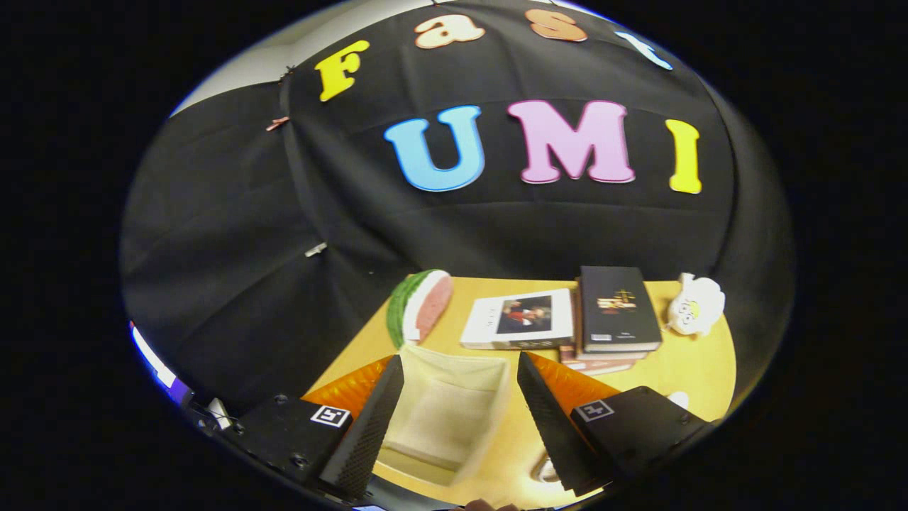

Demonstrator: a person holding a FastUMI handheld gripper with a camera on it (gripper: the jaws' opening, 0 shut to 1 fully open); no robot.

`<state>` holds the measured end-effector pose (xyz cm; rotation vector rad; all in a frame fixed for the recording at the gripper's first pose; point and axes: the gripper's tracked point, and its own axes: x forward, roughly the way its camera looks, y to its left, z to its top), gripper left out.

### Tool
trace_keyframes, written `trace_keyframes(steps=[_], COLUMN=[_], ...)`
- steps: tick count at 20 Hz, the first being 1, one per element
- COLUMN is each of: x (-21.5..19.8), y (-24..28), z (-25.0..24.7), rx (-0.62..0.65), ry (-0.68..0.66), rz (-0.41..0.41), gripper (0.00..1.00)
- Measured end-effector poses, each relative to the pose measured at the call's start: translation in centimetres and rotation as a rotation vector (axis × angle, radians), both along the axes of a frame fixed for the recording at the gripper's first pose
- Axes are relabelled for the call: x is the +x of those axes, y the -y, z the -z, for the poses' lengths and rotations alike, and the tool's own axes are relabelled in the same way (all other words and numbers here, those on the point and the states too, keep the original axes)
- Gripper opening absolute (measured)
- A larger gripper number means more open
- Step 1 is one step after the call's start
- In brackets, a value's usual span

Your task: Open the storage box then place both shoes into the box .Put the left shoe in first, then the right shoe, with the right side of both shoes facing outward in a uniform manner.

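A cream fabric storage box [447, 411] stands open-topped on the yellow table [681, 369], and I see nothing inside it. My gripper [460, 372] hovers above it, open, its two black fingers spread over the box's left and right walls with nothing held. A small white part of a shoe [546, 470] peeks out under the right finger [550, 419], by the table's near edge. Another white bit [679, 399] shows past the right finger's mount; what it is I cannot tell.
Beyond the box lie a watermelon-slice toy [420, 306], a white book with a portrait [519, 319], a stack of dark books [616, 312] and a white plush toy [696, 304]. Black cloth walls close the back and left.
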<state>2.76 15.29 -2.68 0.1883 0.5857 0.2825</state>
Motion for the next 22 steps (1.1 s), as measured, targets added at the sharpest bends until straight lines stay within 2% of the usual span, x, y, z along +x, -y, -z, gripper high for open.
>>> trace_keyframes(steps=[5, 10, 14, 22], x=[-3.2, -6.5, -8.1, -7.2], y=[9.9, 15.5, 16.4, 16.2], z=[8.1, 17.7, 22.6, 29.7], rx=[-0.115, -0.175, -0.169, -0.080], ry=[-0.153, -0.352, -0.468, -0.588], rz=[0.102, 0.155, 0.137, 0.166], gripper=[0.98, 0.99, 0.99, 0.99])
